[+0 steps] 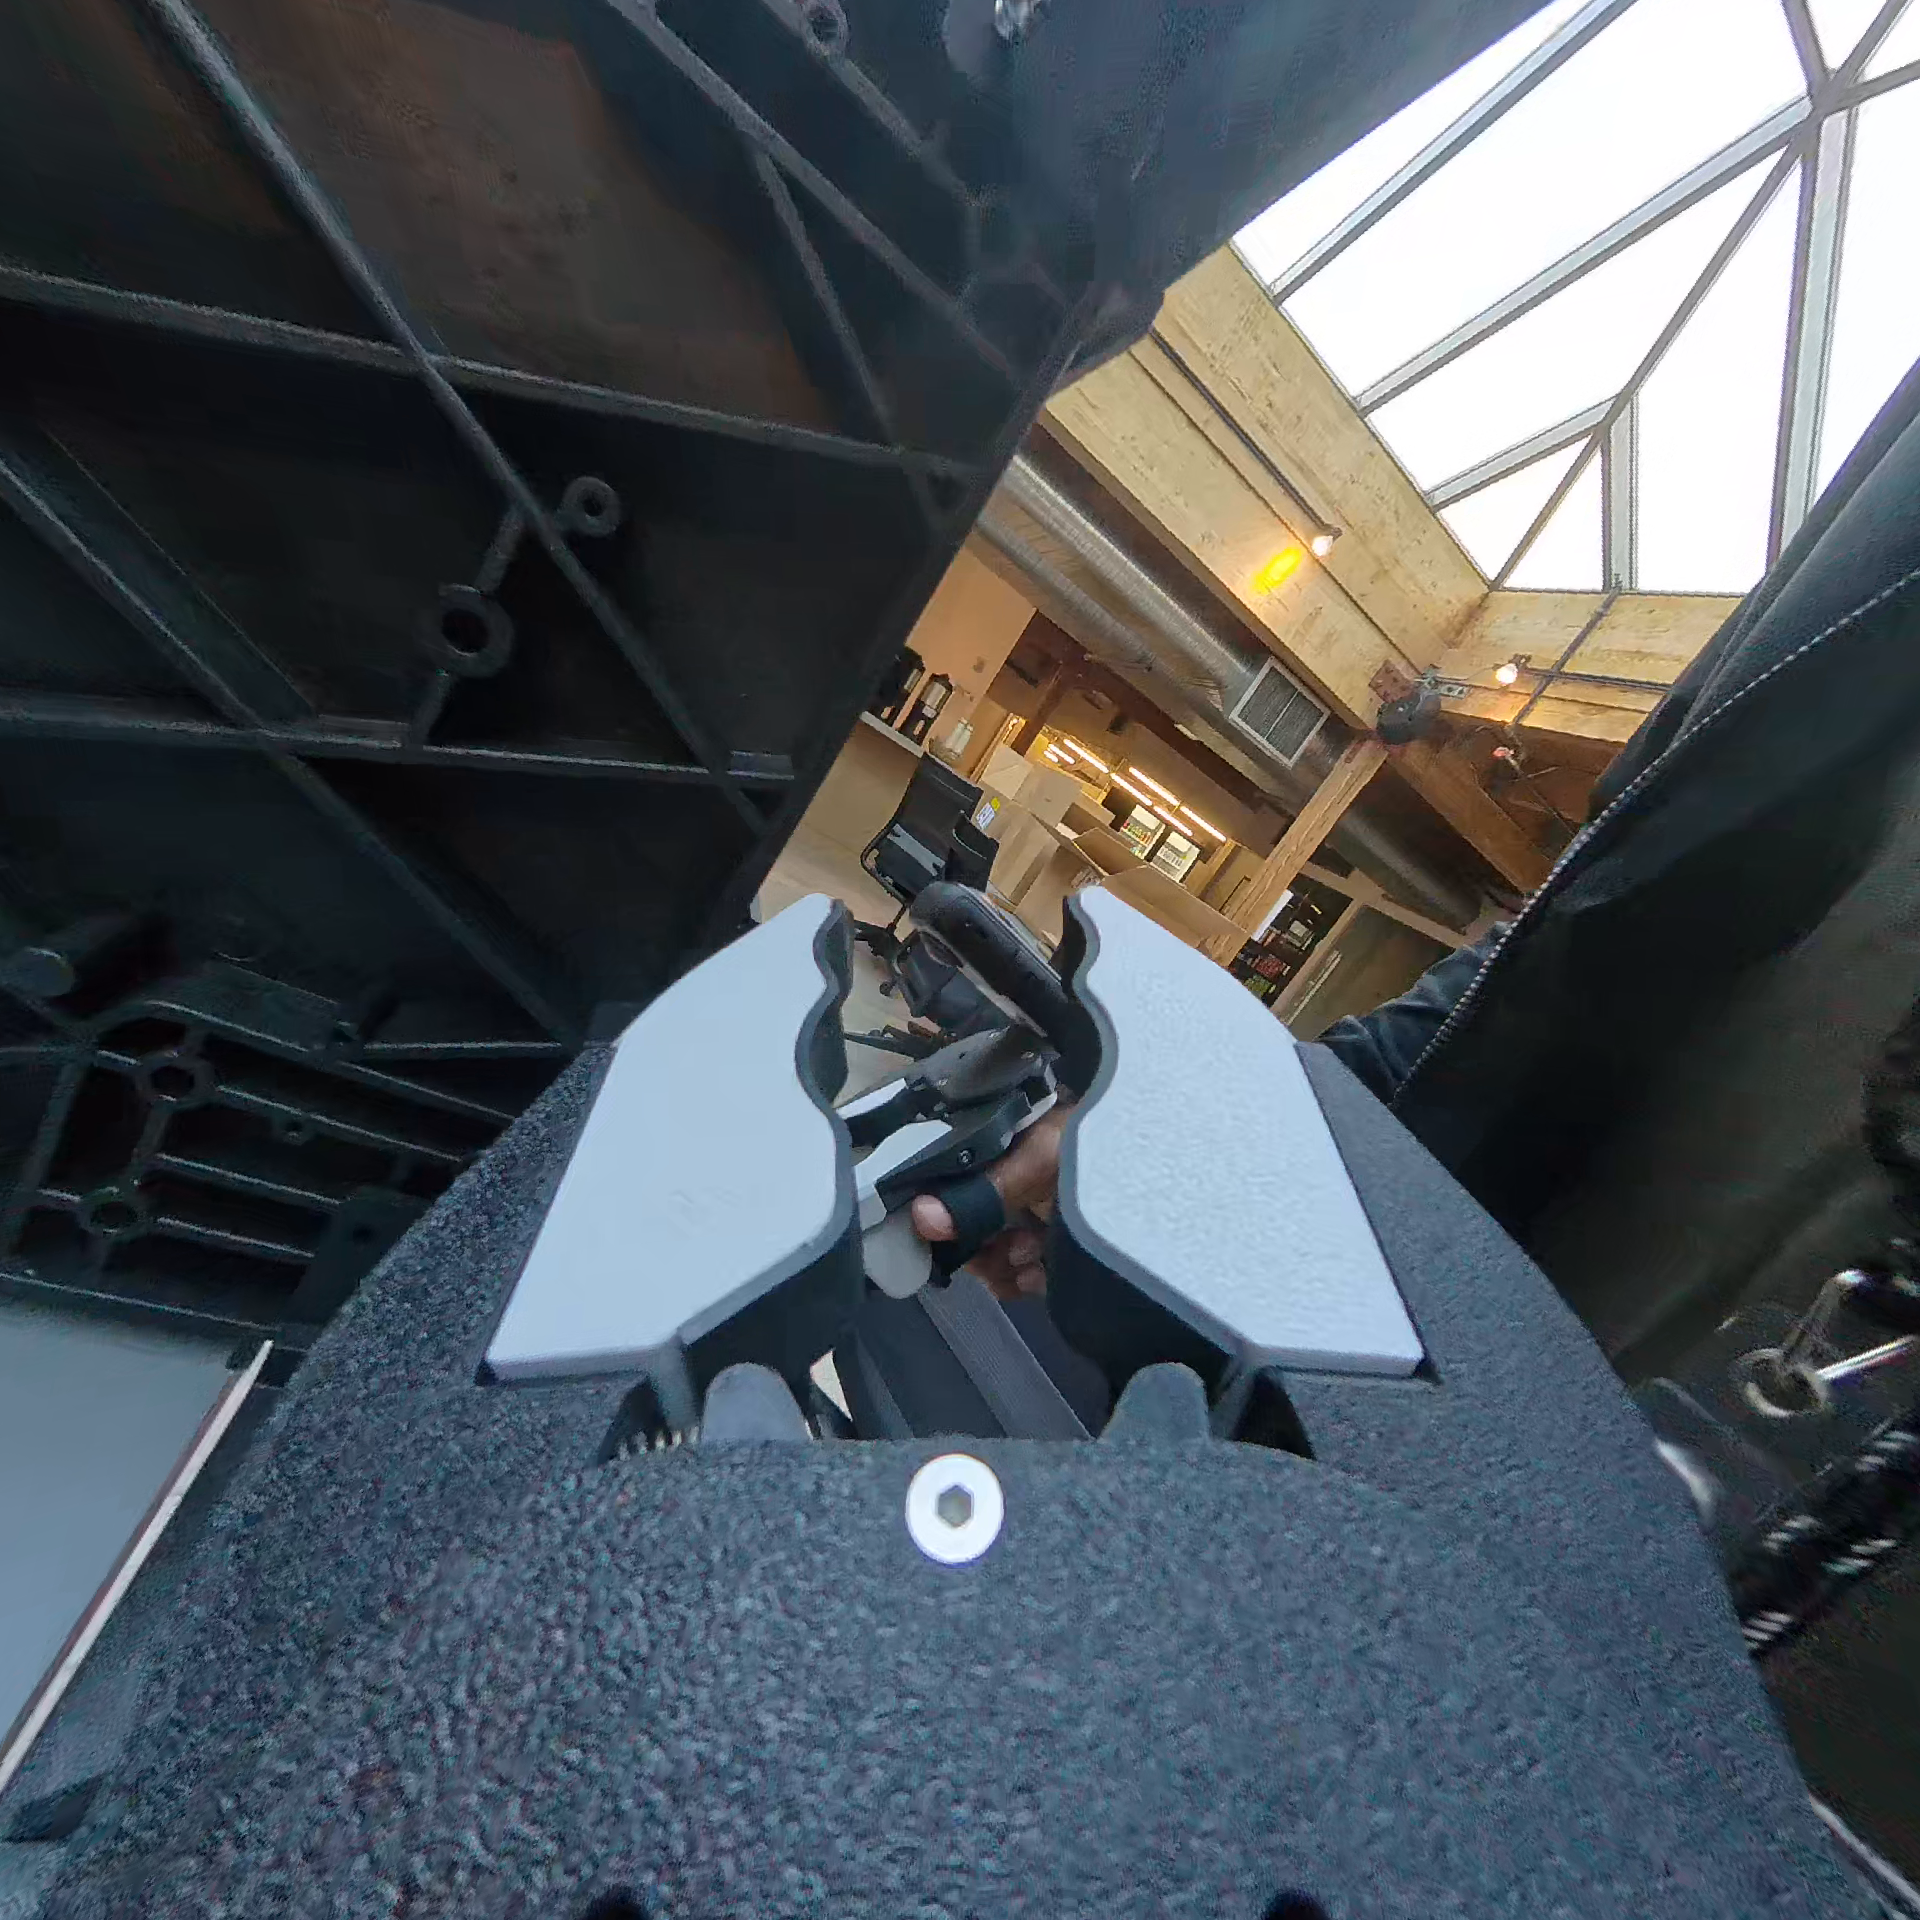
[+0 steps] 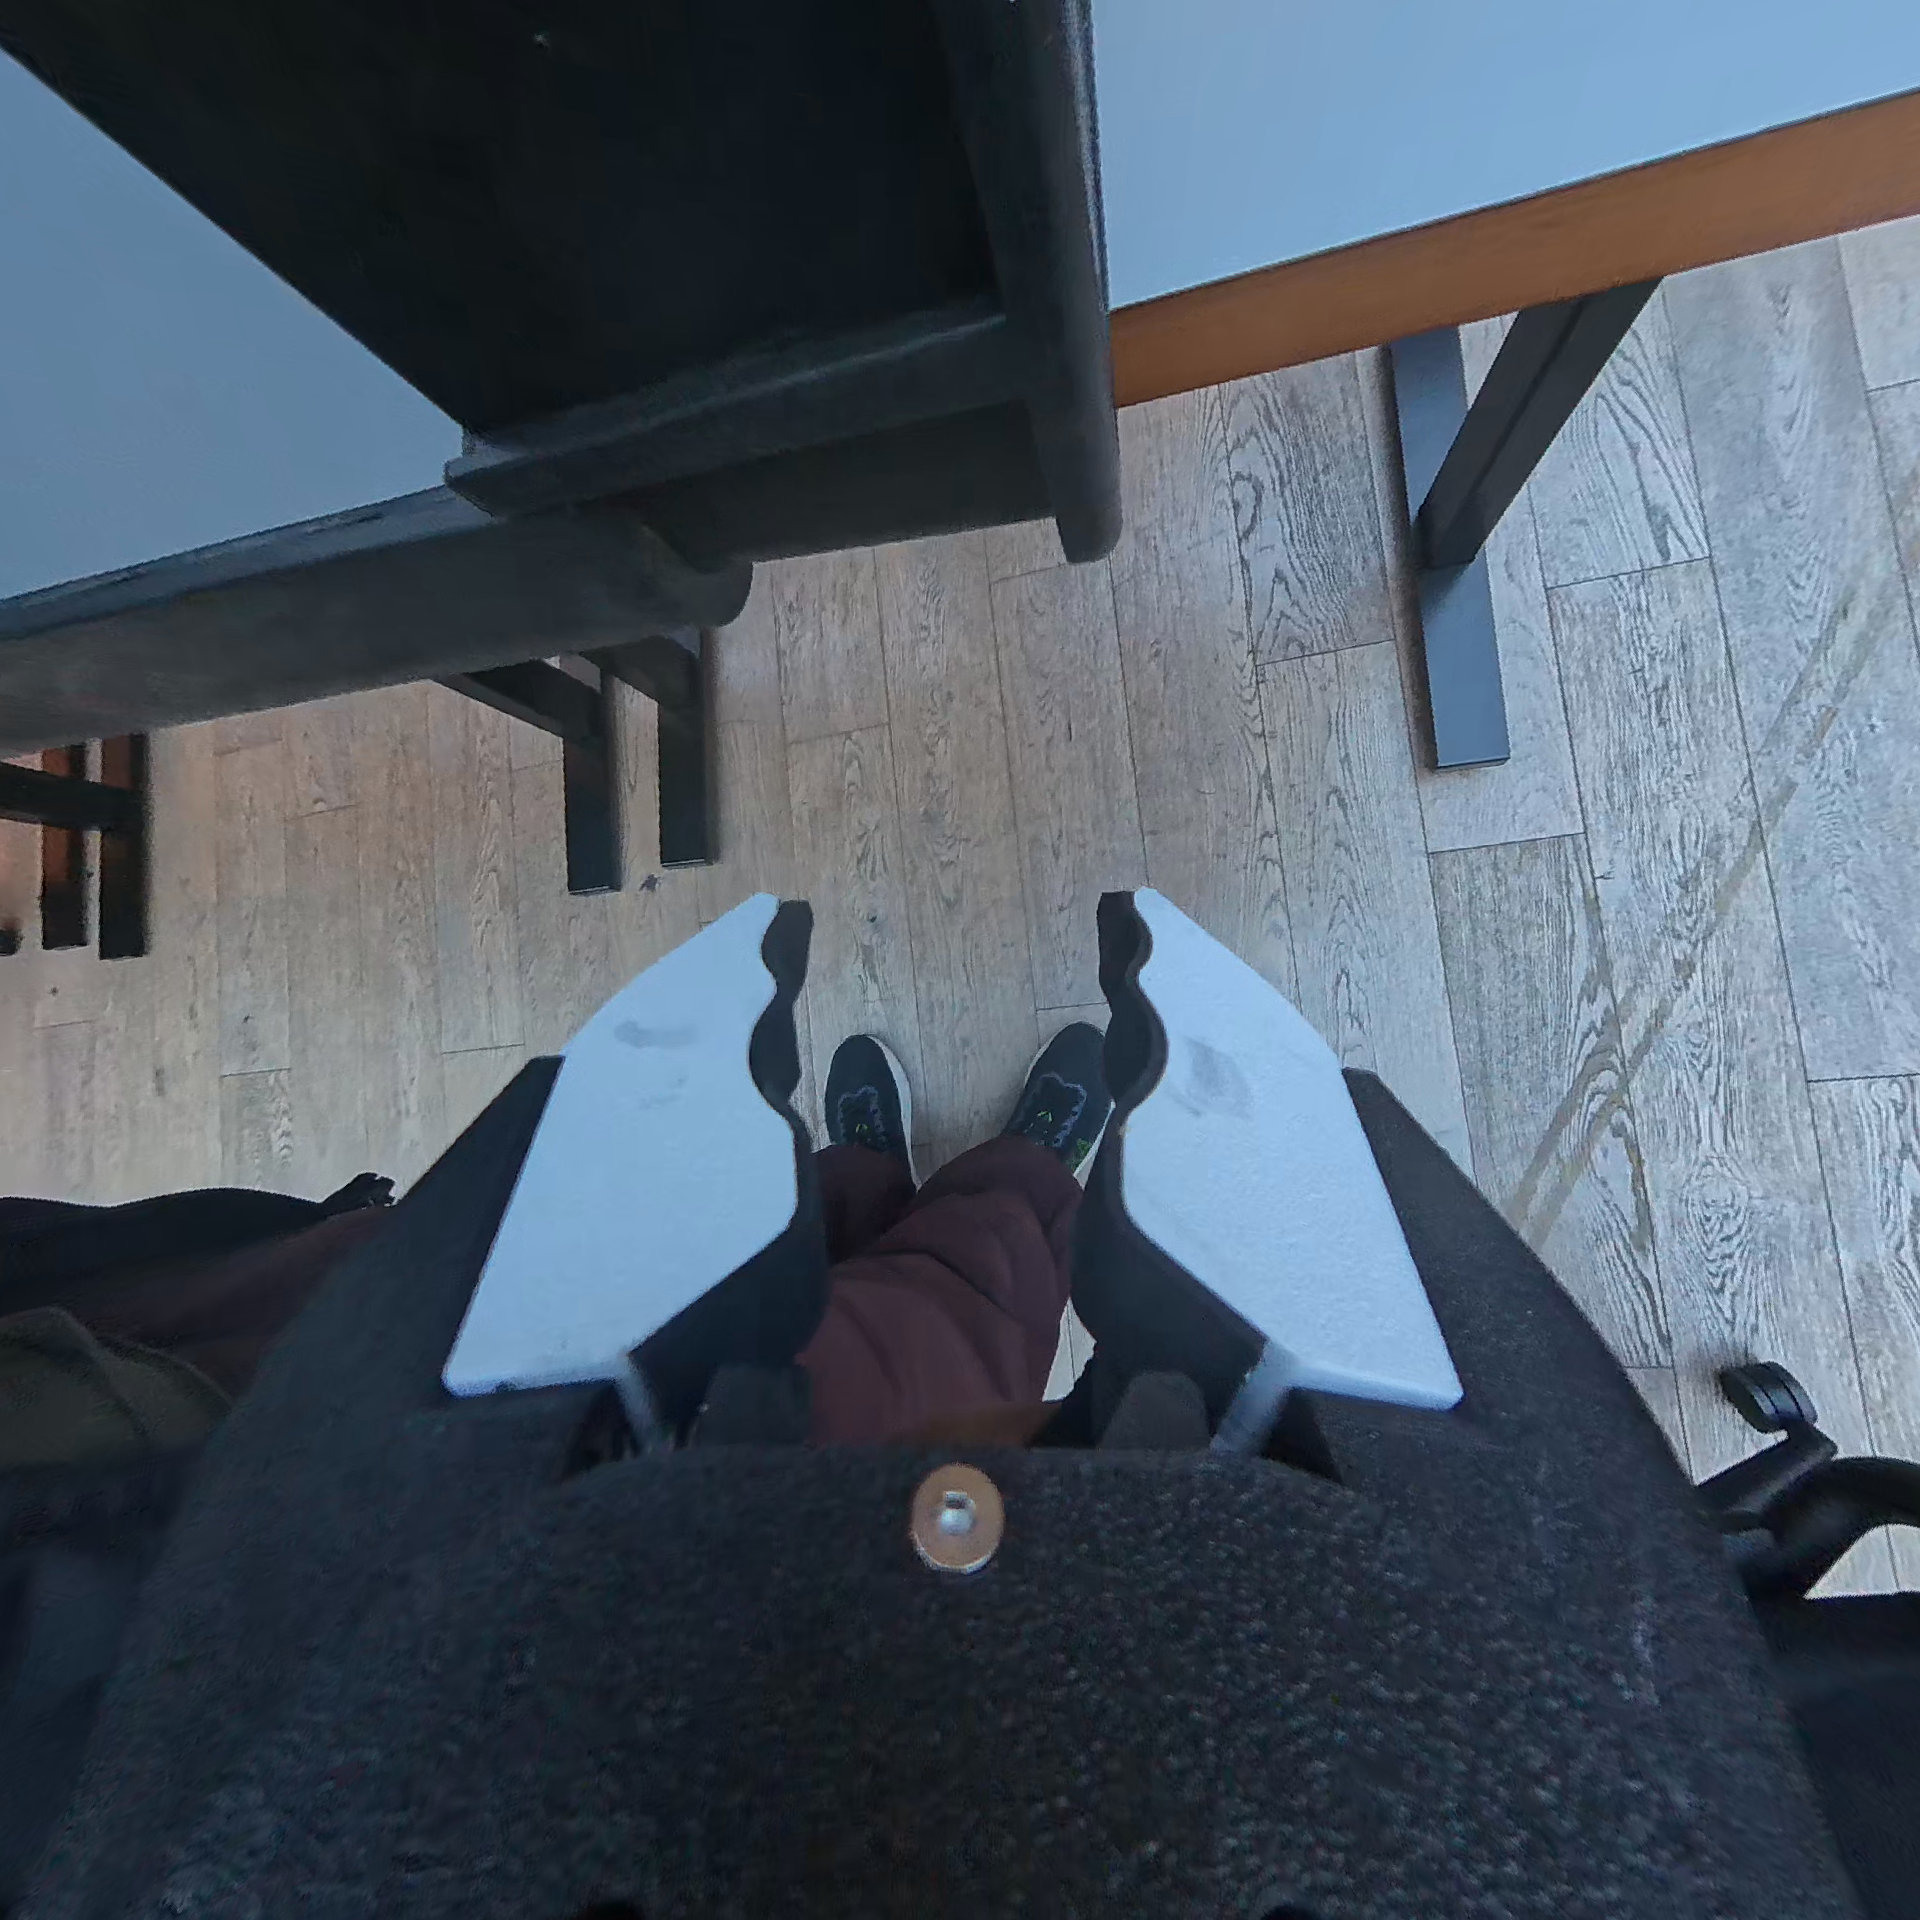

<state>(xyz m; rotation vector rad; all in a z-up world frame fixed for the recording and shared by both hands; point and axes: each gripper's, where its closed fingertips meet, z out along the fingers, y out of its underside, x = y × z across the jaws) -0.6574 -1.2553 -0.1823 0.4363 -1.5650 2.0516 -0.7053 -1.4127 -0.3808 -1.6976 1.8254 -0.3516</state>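
My left gripper points upward and is open, with nothing between its grey fingers. Through the gap I see the right gripper, held by a hand a little farther off. Close on the left is the ribbed underside of a black plastic structure. My right gripper points down at the wooden floor and is open and empty. Below it are a person's legs in maroon trousers and two dark shoes.
A white table top with a wooden edge and dark legs stands ahead. A black frame overhangs it. A chair caster is at the lower right. A black jacket fills the right side; a skylight is overhead. The gap from one gripper's tips to the other's is roughly 25 cm.
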